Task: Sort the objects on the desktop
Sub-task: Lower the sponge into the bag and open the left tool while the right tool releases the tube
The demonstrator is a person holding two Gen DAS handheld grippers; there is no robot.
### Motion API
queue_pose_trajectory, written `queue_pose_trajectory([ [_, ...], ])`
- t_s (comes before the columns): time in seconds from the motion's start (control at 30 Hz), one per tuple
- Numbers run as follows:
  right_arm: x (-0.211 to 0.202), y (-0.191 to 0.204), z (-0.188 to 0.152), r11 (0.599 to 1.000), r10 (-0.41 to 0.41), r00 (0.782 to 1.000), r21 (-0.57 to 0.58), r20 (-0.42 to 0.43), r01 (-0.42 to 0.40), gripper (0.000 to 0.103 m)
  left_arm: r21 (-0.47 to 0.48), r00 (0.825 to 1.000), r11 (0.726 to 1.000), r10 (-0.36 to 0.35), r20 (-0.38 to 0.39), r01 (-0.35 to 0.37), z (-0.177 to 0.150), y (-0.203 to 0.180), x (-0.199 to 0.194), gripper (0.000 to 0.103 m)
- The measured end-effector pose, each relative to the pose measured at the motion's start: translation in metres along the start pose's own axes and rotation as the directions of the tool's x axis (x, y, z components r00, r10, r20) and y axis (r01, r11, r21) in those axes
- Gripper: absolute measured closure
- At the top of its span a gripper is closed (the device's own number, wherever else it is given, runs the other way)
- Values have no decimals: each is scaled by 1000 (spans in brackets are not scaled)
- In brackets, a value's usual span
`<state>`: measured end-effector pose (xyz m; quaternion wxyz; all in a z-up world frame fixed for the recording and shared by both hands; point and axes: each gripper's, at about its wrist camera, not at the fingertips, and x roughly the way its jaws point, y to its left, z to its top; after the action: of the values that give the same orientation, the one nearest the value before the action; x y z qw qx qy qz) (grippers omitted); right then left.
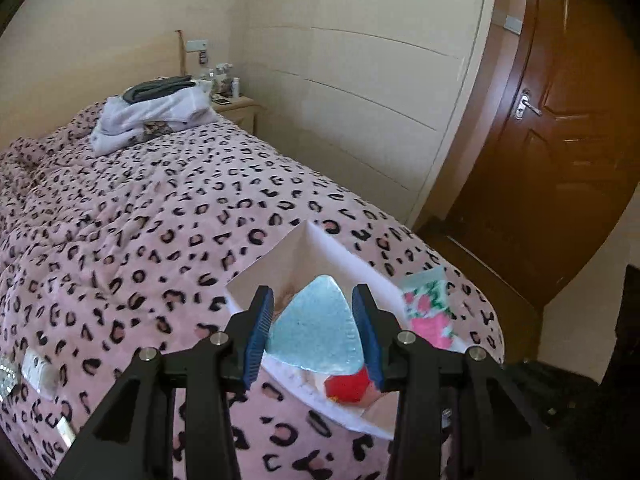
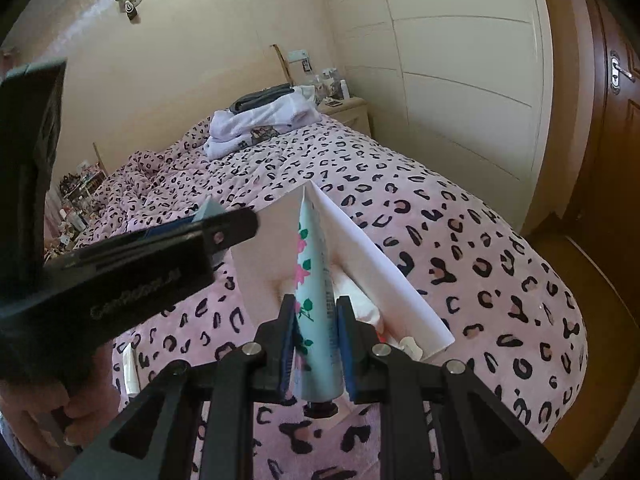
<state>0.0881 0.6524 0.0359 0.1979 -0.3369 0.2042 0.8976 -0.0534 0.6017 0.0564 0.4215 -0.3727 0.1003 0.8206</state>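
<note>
Blue triangular pad (image 1: 316, 326) clamped between left fingers (image 1: 256, 324) | floral tube (image 2: 316, 312) gripped between right fingers (image 2: 290, 340), seemingly over white box (image 2: 360, 248)

The white box (image 1: 340, 256) stands open-topped on the bed (image 1: 140, 220), its raised walls barring level entry. Inside, a red thing (image 1: 346, 386) takes up floor. The left hand-held gripper (image 2: 216, 220) crosses just beside the box. The bedspread beyond lies bare up to the folded clothes (image 1: 152, 116).

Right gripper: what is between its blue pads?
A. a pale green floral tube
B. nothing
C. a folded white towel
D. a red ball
A: the right gripper is shut on the pale green floral tube, its black cap end nearest the camera, above the white cardboard box.
</note>
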Motion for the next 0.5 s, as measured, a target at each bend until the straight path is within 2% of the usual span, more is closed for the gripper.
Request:
queue_pose_trajectory([
  [0.17, 16, -1, 1, 1000, -12, 1000, 1, -27, 12, 83, 28, 999, 999, -37, -32, 38, 7, -12, 24, 61],
  [0.5, 44, -8, -7, 999, -44, 997, 2, -70, 44, 83, 28, 995, 999, -43, -93, 46, -5, -9, 67, 61],
])
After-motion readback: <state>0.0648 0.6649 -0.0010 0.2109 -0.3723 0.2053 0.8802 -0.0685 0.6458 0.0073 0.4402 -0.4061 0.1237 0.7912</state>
